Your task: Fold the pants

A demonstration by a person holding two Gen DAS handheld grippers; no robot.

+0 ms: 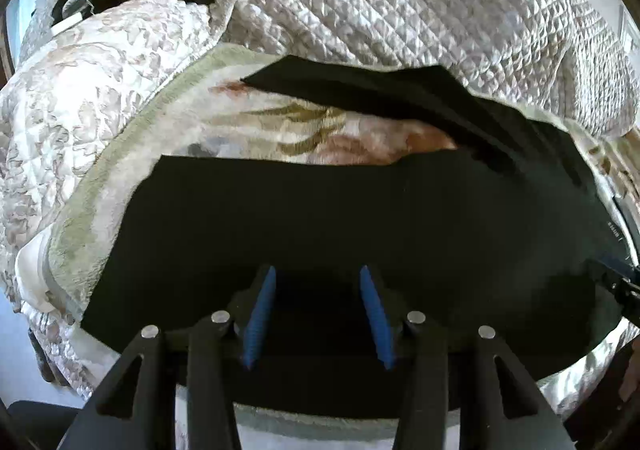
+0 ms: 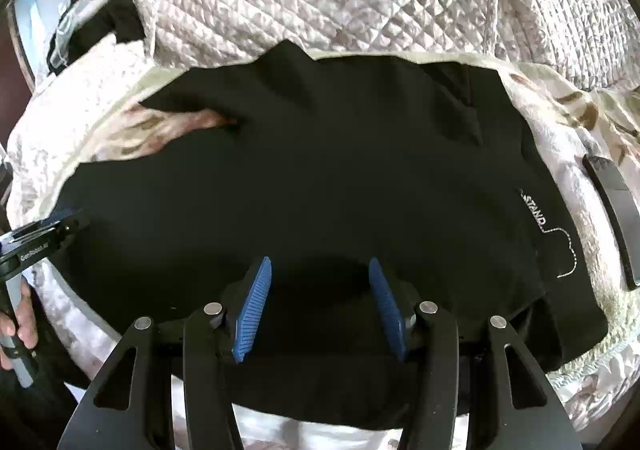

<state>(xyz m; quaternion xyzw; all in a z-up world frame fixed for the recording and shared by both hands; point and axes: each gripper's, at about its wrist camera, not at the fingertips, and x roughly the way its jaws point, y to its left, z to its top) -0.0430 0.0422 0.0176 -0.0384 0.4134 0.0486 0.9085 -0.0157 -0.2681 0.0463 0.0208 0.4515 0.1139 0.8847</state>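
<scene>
- My left gripper (image 1: 318,278) has its two blue fingers (image 1: 260,314) spread apart, and nothing is between them.
- The black pants (image 1: 320,210) lie flat right under and in front of these fingers, on a flowery blanket (image 1: 304,122).
- One pant leg goes far ahead of the fingers and off to their right; the flowery blanket shows in the gap between the two legs.
- Past the pants, far ahead of the fingers, is a puffy white quilt (image 1: 400,2).
- My right gripper (image 2: 320,270) also has its blue fingers (image 2: 254,310) wide apart and holds nothing.
- The pants (image 2: 320,170) lie under and ahead of these fingers too.
- To the right of these fingers I see white letters (image 2: 534,210) and a dotted white line stitched on the pants.
- Further right, beside the pants, a dark flat thing (image 2: 612,218) lies on the blanket; I cannot tell what it is.
- Far to the left of these fingers I see the tip of my left gripper (image 2: 60,226) over the edge of the pants, and the hand (image 2: 20,318) that holds its handle.
</scene>
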